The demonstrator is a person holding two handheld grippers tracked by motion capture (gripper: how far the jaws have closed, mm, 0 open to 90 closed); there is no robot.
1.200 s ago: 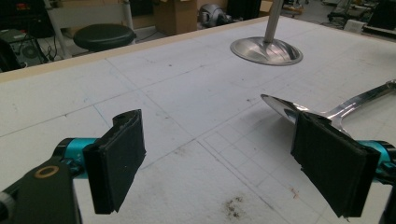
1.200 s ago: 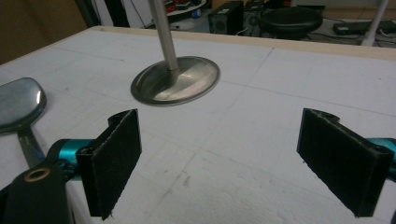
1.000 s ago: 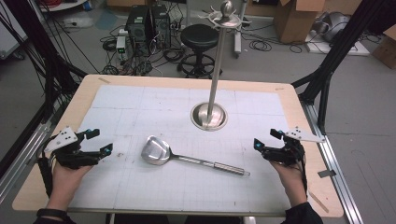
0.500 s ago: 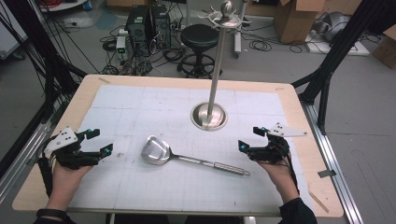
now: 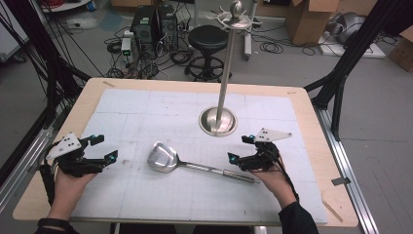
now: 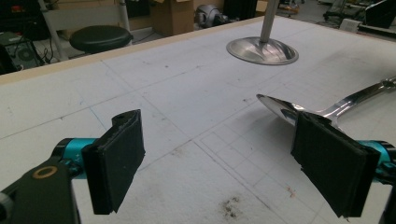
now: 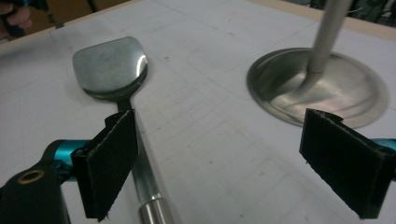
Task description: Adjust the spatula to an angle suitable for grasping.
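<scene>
- the metal spatula [image 5: 195,163] lies flat on the white mat of the worktop [image 5: 311,105], in front of the stand's round base [image 5: 217,122] on the person's side, its blade pointing toward the left gripper.
- the right gripper [image 5: 242,148] hovers at the handle end of the spatula, just beside it; its fingers [image 7: 109,163] are spread wide and hold nothing, one pad just above the handle in the right gripper view.
- the left gripper [image 5: 103,147] sits well apart from the spatula blade, on the side away from the handle; its fingers [image 6: 119,158] are wide open and empty.
</scene>
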